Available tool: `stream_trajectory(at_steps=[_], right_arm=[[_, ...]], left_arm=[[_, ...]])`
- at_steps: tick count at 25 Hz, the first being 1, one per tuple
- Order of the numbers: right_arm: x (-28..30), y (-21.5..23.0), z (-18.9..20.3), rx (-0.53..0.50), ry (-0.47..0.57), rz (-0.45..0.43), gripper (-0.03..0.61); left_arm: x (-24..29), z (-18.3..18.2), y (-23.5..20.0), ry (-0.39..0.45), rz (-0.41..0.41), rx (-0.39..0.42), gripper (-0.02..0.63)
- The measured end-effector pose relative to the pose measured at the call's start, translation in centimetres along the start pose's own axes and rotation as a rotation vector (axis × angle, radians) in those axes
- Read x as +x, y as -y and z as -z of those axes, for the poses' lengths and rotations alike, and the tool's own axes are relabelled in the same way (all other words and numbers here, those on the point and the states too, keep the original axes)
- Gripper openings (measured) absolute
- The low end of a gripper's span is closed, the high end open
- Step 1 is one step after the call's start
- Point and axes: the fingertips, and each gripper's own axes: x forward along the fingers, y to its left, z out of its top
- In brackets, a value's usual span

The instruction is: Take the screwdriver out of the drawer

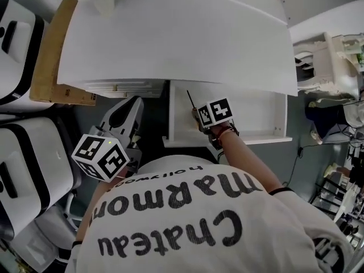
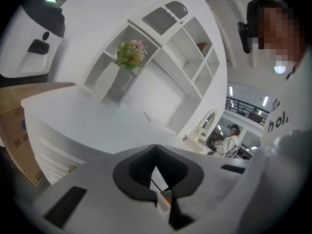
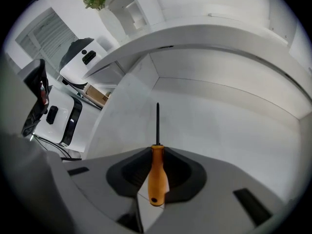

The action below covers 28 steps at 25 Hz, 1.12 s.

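The screwdriver (image 3: 157,174) has an orange handle and a thin dark shaft. My right gripper (image 3: 157,151) is shut on the handle, with the shaft pointing straight ahead over the floor of the white drawer (image 3: 219,130). In the head view the right gripper (image 1: 200,119) reaches down into the open drawer (image 1: 227,141), and the shaft of the screwdriver (image 1: 191,101) sticks out beyond it. My left gripper (image 1: 126,111) hangs to the left of the drawer, below the desk edge, jaws together and holding nothing. In the left gripper view, the left gripper (image 2: 156,147) faces the desk.
A white desk top (image 1: 170,38) overhangs the drawer. A cardboard box (image 1: 51,61) and white machines (image 1: 23,152) stand at the left. A shelf unit holds flowers (image 2: 130,52). A cluttered table (image 1: 335,56) is at the right. A person (image 2: 229,139) stands far off.
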Motion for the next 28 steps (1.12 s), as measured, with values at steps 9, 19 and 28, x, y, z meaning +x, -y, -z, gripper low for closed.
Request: stream_trajectory(at_steps=[9, 19, 28], right_arm=[[-4.1, -2.2, -0.5, 0.027, 0.087, 0.101, 0.084], [-13.5, -1.7, -2.0, 0.231, 0.423, 0.267, 0.084], [-22.9, -3.4, -4.9, 0.443, 0.857, 0.327, 0.084]], left_arm=[[0.5, -4.4, 0.5, -0.033, 0.166, 0.101, 0.023], [0.6, -5.5, 3.9, -0.095, 0.361, 0.19, 0.023], [-0.9, -6.8, 5.2, -0.116, 0.467, 0.265, 0.023]])
